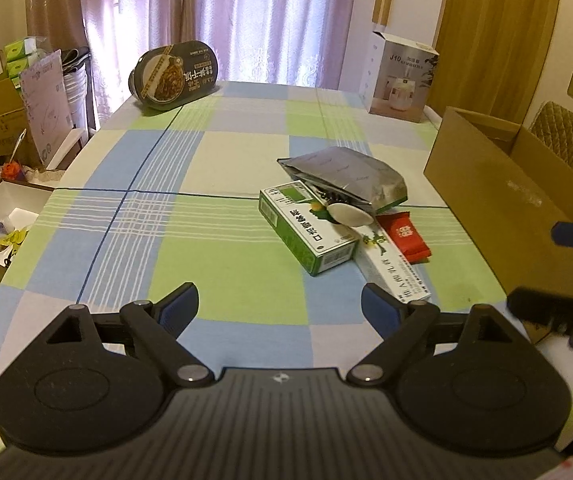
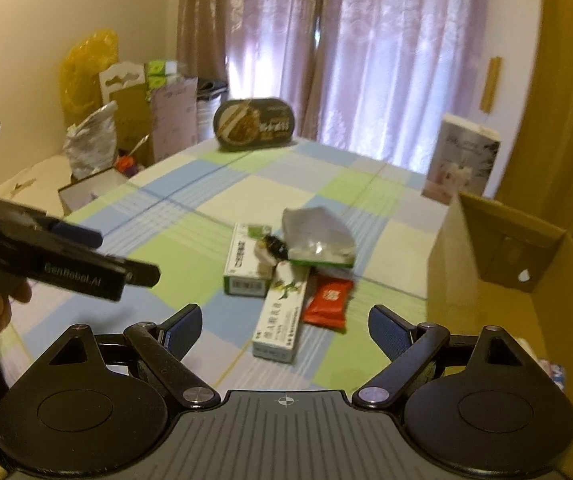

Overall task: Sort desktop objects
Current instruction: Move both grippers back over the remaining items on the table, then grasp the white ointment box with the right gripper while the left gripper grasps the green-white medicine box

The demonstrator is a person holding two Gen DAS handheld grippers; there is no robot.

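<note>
Checked tablecloth [image 1: 214, 240] under both tongs. Open cardboard box [image 1: 498, 184] to the right of the left gripper [image 1: 280, 304], near the right gripper [image 2: 286, 326]. Both spread wide, holding nothing. Pile lies ahead of both, apart: silver pouch [image 1: 350, 176] farthest, green box [image 1: 306, 228] under it, white tube box [image 2: 282, 316] nearest, red sachet [image 2: 328, 300] just right.

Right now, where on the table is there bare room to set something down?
Bare cloth spreads between the oval tin and the left gripper. It is crowded at the pile: green box, silver bag, red packet, beside the carton.
</note>
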